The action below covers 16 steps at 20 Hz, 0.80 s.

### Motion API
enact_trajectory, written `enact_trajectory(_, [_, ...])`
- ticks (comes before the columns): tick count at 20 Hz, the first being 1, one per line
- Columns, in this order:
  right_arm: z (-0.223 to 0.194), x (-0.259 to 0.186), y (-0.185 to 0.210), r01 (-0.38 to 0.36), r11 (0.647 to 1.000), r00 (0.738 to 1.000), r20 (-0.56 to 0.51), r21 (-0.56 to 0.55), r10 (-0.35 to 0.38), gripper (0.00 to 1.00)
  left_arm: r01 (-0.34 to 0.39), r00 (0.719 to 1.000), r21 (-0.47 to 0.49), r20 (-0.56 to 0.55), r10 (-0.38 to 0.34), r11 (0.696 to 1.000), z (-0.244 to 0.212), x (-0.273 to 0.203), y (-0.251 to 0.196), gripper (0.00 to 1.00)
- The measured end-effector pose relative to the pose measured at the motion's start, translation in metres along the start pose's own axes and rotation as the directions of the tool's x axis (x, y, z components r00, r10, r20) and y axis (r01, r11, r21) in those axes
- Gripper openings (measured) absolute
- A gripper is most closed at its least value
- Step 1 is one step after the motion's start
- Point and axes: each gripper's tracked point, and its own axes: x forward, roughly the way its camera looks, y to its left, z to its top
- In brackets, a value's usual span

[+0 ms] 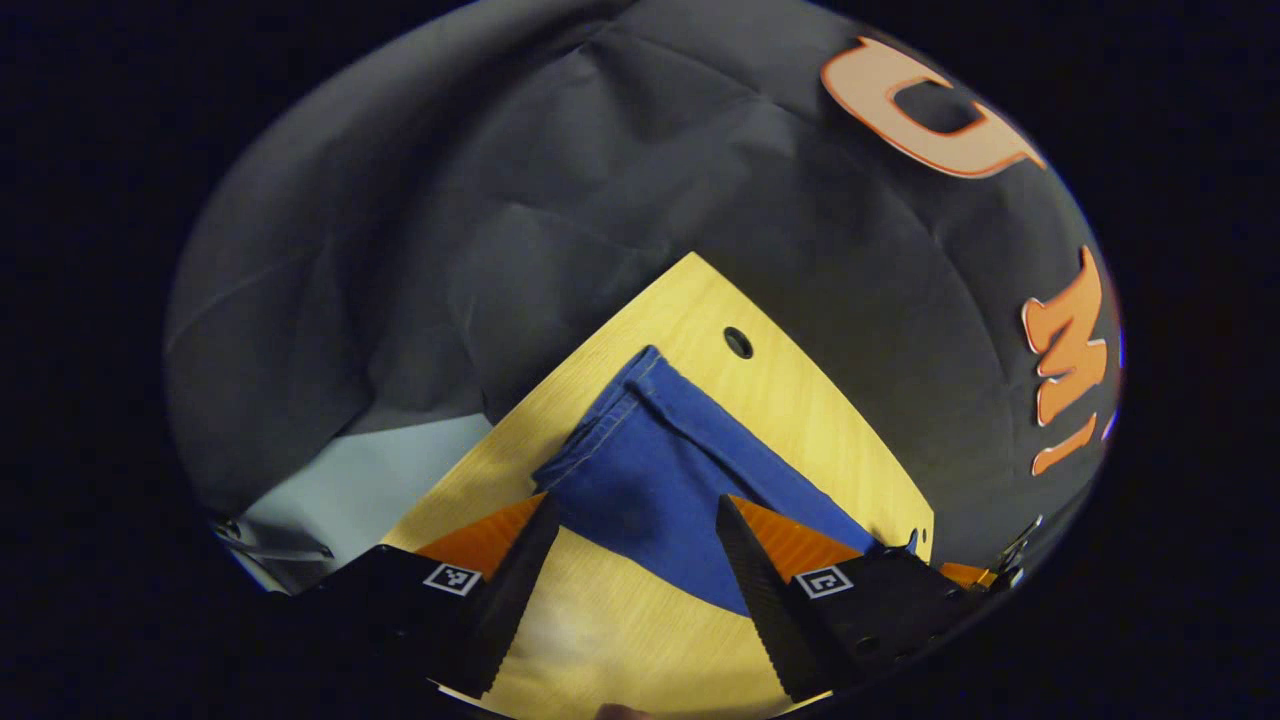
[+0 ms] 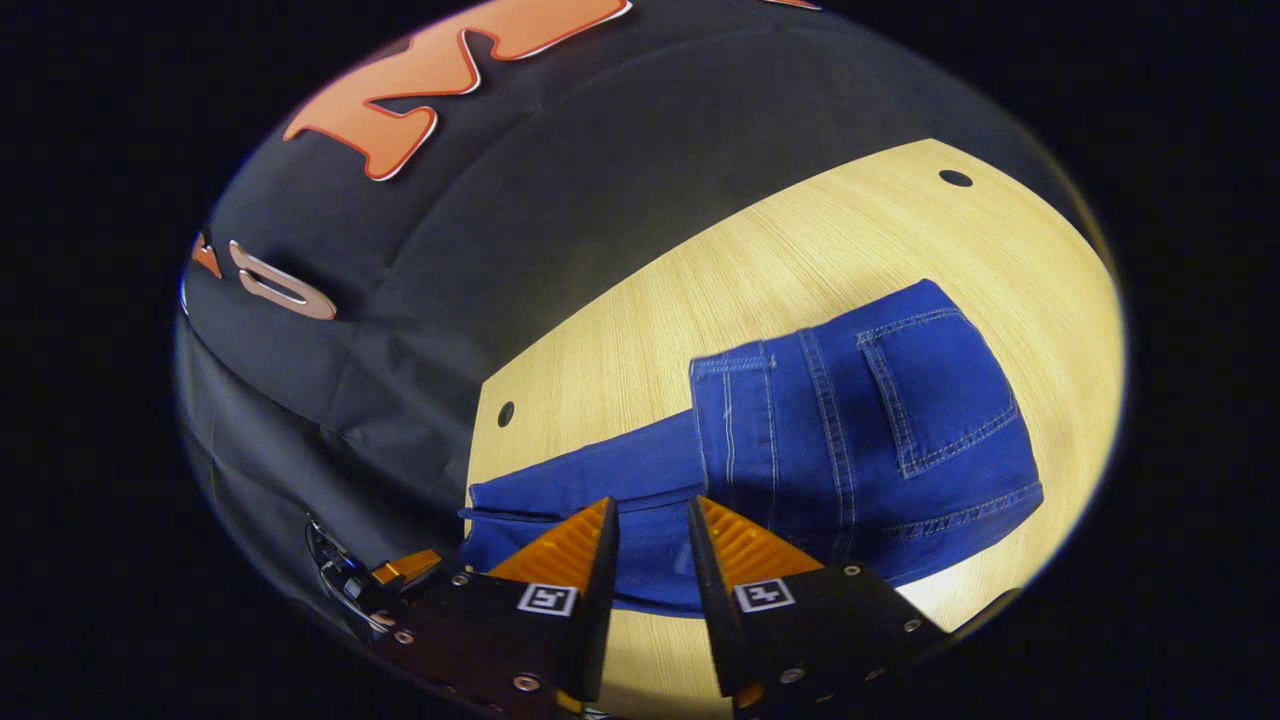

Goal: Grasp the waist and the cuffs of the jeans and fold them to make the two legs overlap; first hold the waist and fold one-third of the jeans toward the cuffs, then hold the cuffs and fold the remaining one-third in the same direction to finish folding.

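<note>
The left gripper (image 1: 636, 505) hangs over the desk (image 1: 790, 400) with its two fingers spread wide, nothing between them but bare wood and the near edge of the jeans (image 1: 660, 480), which its tips overlap in the left gripper view without clearly touching; from this angle I cannot tell whether they rest on the cloth or float just above it. Beyond those fingers the blue leg runs toward the desk's far corner, ending in a stitched cuff (image 1: 620, 405) that lies just beside a small round hole (image 1: 738, 342) in the wood. The right gripper (image 2: 651, 512) has its fingers drawn near to each other with a narrow gap left, holding nothing, its tips over the leg part of the jeans (image 2: 850, 430) near the desk's (image 2: 700, 300) near edge. In the right gripper view the jeans lie flat on the desk with the waist part folded over the legs, the back pocket (image 2: 935, 395) facing up, and the remaining leg length reaching out toward the desk's left edge, where the cuffs (image 2: 480, 515) sit close to the corner. One hole (image 2: 506, 413) is near that left edge and another hole (image 2: 955, 178) lies by the far edge, well apart from the jeans
</note>
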Motion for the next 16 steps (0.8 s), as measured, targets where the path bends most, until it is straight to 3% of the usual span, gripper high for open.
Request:
enact_trajectory(1, [0.000,0.002,0.001,0.008,1.000,1.000,0.000,-0.004,-0.008,0.38,0.003,1.000,-0.039,-0.013,-0.003,0.999,-0.001,0.001,0.004,0.96])
enact_trajectory(2, [0.000,0.000,0.003,0.007,1.000,1.000,-0.003,0.001,-0.007,0.59,0.007,1.000,-0.081,-0.017,-0.008,0.997,0.000,0.001,0.009,0.98])
enact_trajectory(4, [0.001,-0.001,0.002,0.006,1.000,1.000,0.001,0.005,-0.006,0.67,0.030,0.999,-0.172,-0.024,-0.035,0.985,0.002,0.012,0.025,0.98])
enact_trajectory(8, [0.011,-0.013,-0.005,0.033,0.999,0.999,0.030,0.005,-0.033,0.71,0.079,0.996,-0.300,-0.026,-0.091,0.951,0.000,0.027,0.031,0.98])
enact_trajectory(13, [0.022,-0.029,-0.014,0.044,0.998,0.997,0.066,0.034,-0.046,0.71,0.144,0.989,-0.257,0.004,-0.148,0.956,0.007,0.054,0.008,0.95])
enact_trajectory(15, [0.023,-0.035,-0.019,0.046,0.998,0.996,0.074,0.054,-0.049,0.71,0.142,0.989,-0.244,0.008,-0.145,0.959,0.006,0.068,-0.002,0.88])
enact_trajectory(16, [0.024,-0.038,-0.021,0.045,0.997,0.996,0.079,0.058,-0.049,0.71,0.145,0.989,-0.238,0.008,-0.148,0.960,0.006,0.077,-0.010,0.76])
